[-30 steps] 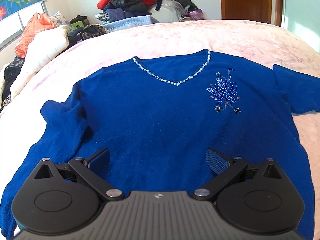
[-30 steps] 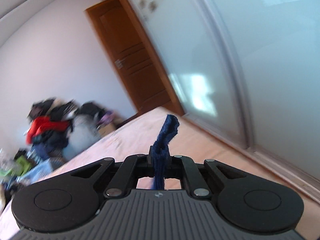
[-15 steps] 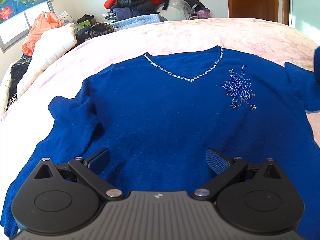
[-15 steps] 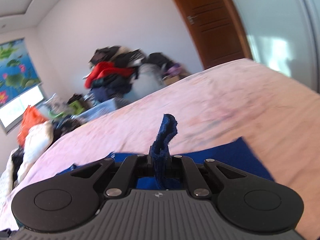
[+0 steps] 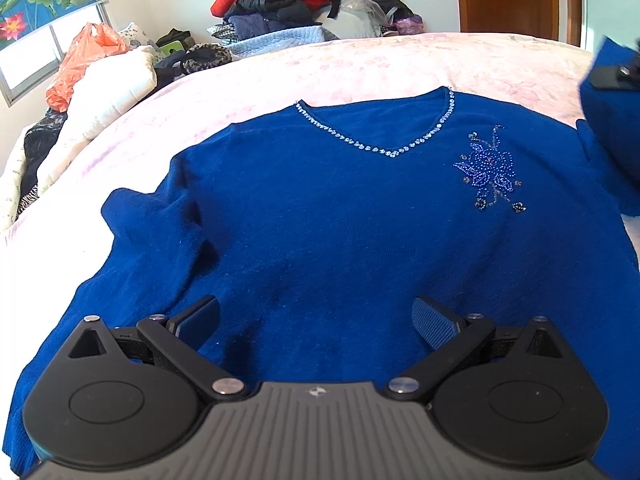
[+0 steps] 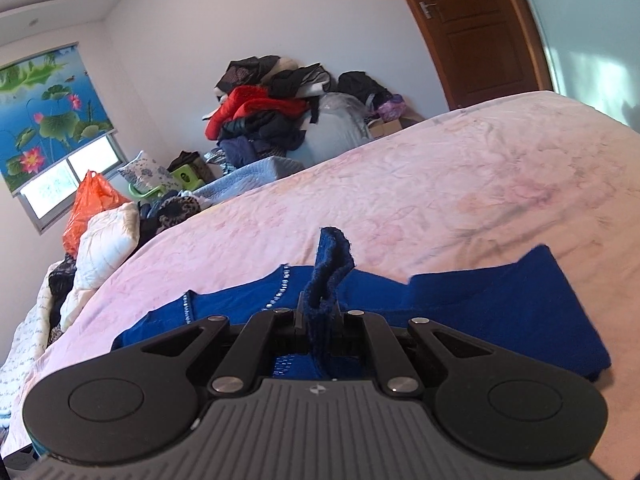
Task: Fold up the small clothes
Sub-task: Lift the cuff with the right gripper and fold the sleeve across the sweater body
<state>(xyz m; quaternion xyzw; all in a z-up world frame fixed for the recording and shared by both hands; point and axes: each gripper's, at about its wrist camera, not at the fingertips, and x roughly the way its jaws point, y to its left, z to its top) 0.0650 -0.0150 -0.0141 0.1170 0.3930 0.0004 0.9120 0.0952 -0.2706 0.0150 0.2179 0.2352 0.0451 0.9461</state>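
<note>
With the dark blue knitted V-neck sweater point(image 5: 340, 220) spread face-up mid-frame on the pink bed point(image 5: 440, 60), the right gripper point(image 6: 318, 316) pinched its sleeve cuff point(image 6: 330, 256), apparently folding it inward, which next called for laying it flat, while the left gripper point(image 5: 316, 316) hovered agape.

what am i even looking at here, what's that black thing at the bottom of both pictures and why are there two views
The black thing is a hand-held gripper, a two-finger clamp with a wide-angle camera looking forward along the fingers. A person holds one in each hand, so there are two views.

In the left hand's view, the left gripper is open and empty, above a blue sweater spread flat on a pink bed. The sweater has a beaded neckline and a beaded flower.

In the right hand's view, the right gripper is shut on a fold of the sweater's edge, lifted over the garment. Behind the bed lies a pile of clothes.
</note>
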